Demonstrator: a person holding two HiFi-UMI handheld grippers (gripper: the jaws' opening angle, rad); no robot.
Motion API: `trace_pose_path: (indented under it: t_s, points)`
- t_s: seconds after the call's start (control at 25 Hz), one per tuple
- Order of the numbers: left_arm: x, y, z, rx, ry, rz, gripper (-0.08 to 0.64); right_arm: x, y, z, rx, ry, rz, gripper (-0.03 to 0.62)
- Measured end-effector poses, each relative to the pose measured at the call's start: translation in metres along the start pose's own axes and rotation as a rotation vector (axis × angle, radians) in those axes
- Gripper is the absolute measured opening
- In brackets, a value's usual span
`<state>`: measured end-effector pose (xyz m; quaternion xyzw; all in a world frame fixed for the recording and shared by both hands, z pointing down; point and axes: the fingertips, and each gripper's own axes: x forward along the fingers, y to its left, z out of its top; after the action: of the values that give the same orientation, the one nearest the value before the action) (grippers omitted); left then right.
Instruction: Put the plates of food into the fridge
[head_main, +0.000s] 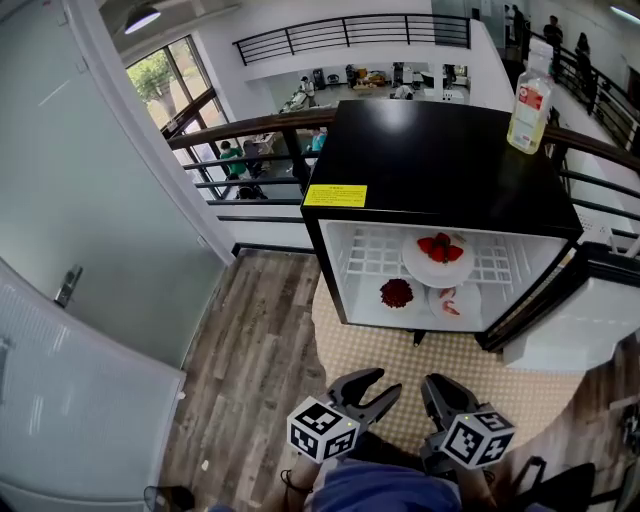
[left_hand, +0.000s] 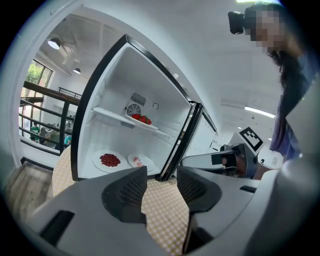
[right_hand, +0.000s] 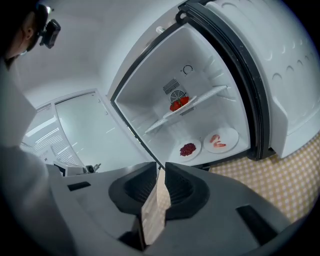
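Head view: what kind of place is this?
Probably a workplace, on an upper level of an open building: a black railing overlooks people on a lower floor, and a small open fridge stands beside it.

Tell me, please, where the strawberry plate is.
In the head view, the strawberry plate sits on the upper shelf of the fridge, right of centre, above the red-berry plate.
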<state>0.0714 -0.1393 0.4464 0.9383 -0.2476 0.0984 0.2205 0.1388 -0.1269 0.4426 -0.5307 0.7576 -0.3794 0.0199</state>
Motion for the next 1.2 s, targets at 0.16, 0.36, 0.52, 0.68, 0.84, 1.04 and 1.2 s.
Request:
trace_pose_path:
  t_s: [0.16, 0.36, 0.52, 0.68, 0.84, 1.04, 1.2]
  points:
    - [-0.009, -0.01, -0.015, -0.024, -0.02, 0.047, 0.192, -0.005, 0.001, -0.014, -0.016, 0.043, 0.043, 0.063]
    - [-0.02, -0.023, -0.031, -0.047, -0.024, 0.095, 0.189, -0.008, 0.008, -0.033, -0.036, 0.101, 0.107, 0.06]
    - [-0.026, -0.031, -0.034, -0.049, -0.033, 0.126, 0.187, -0.012, 0.018, -0.043, -0.048, 0.127, 0.157, 0.06]
    - [-0.032, -0.035, -0.03, -0.037, -0.043, 0.136, 0.186, -0.014, 0.026, -0.045, -0.054, 0.128, 0.183, 0.06]
    - [-0.041, -0.036, -0.027, -0.023, -0.043, 0.14, 0.184, -0.016, 0.029, -0.046, -0.044, 0.112, 0.179, 0.06]
    - [-0.065, -0.041, -0.033, -0.006, -0.034, 0.134, 0.184, -0.017, 0.036, -0.052, -0.032, 0.081, 0.155, 0.06]
    - [-0.097, -0.045, -0.046, 0.007, -0.026, 0.126, 0.184, -0.021, 0.051, -0.064, -0.019, 0.043, 0.126, 0.057]
